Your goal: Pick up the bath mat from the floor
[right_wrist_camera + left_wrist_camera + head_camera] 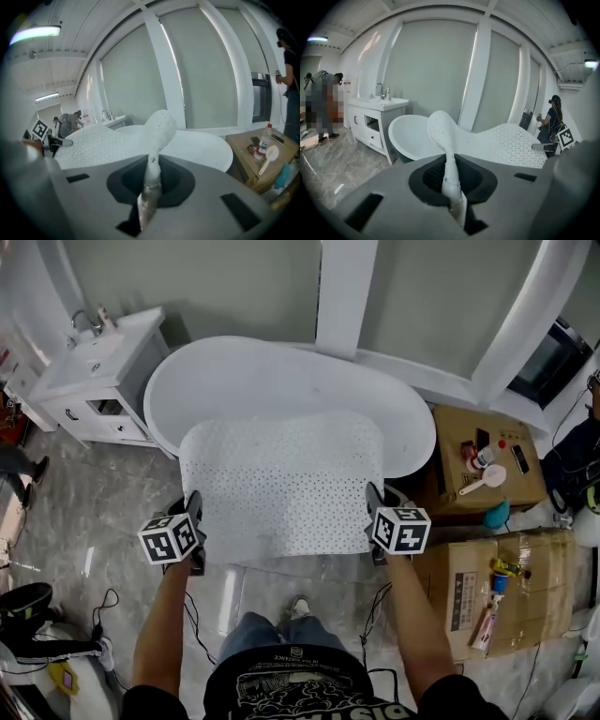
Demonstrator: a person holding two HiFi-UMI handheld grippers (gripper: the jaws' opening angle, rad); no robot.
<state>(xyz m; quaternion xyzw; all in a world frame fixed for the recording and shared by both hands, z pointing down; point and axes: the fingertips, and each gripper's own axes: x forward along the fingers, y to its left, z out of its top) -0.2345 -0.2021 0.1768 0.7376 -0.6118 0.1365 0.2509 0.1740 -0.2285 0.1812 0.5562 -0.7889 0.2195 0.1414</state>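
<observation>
Seeing both grippers clamped on the bath mat [281,486].

Left gripper [194,521]: jaws nearly together, pinching the mat's left edge. In the left gripper view I can see a bunched white fold squeezed between the pads and rising out ahead of the jaws.

Right gripper [375,517]: same on the right edge. The jaws are narrow with a fold of mat pinched between them.

Mat is white with small perforations and is stretched as a sheet between the two grippers. Its far edge curls over ahead of them, and its near edge hangs a little below the jaws. It looks clear of the floor [94,493]. From the head view, the person's shoe [298,607] and grey marbled tile show below the near edge.

Both grippers sit at about the same height, marker cubes facing up toward the head camera.

Surroundings, relative to the grippers:
- Ahead of both: white oval bathtub [281,371]. The mat overlaps its near rim in the head view.
- Ahead and left of the left gripper: white vanity [103,371] with sink and tap.
- Right of the right gripper: cardboard boxes [487,456] with a bottle, a white scoop and small clutter on top.
- Far right in the left gripper view: a bystander [551,119], well apart from the mat.
</observation>
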